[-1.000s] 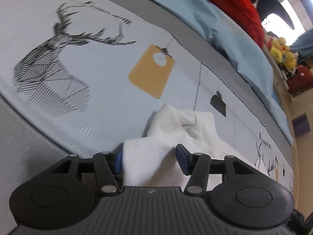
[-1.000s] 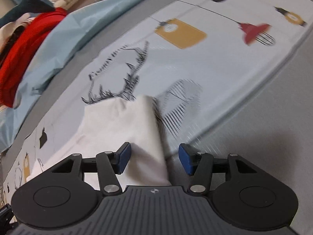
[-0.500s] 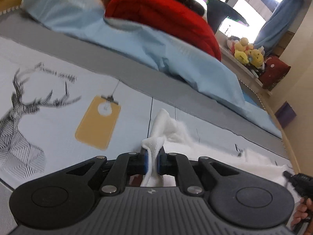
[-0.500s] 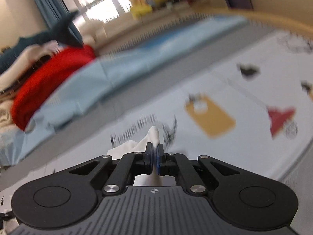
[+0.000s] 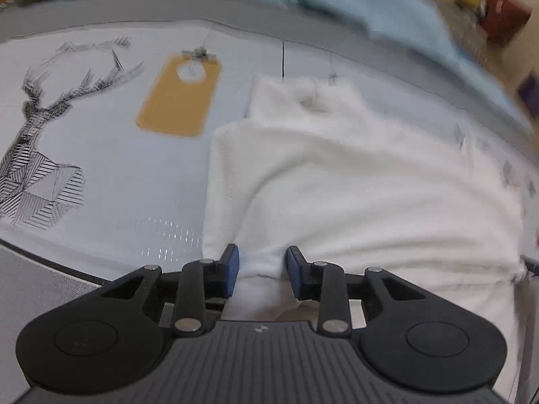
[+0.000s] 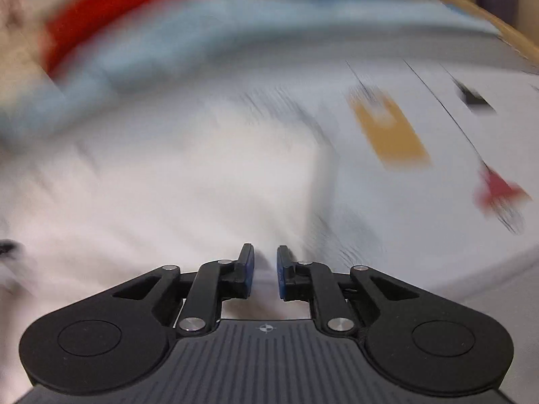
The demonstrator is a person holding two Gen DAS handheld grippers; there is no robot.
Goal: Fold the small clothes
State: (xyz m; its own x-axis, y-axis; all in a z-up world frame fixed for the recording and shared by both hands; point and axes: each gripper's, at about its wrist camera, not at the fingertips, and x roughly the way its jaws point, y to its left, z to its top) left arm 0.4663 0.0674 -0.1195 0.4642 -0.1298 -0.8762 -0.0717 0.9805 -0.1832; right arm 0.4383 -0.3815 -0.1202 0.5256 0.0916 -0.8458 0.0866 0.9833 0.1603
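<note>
Left claw (image 5: 262, 269): jaws part-way apart and opening. A bunched ridge of the white garment (image 5: 353, 185) sits between the pads, which we read as no longer pinching it. The rest of the garment spreads ahead of this claw and off to its right, lying on the printed sheet (image 5: 118, 202). A narrower part of it lies folded at the far end. Ahead-left of the claw we see the yellow tag print (image 5: 180, 96), and further left the deer print (image 5: 43, 141). The light blue quilt (image 5: 337, 3) runs across the far edge.

Right claw (image 6: 265, 269): the view is heavily motion-blurred. The pads stand a narrow gap apart with a thin fold of the garment in that gap, so we take it as clamped on the fold. The garment's bulk lies ahead and to this claw's left. The red blanket (image 6: 111, 10) is far ahead-left, and the red lamp print (image 6: 502, 192) is off to the right.
</note>
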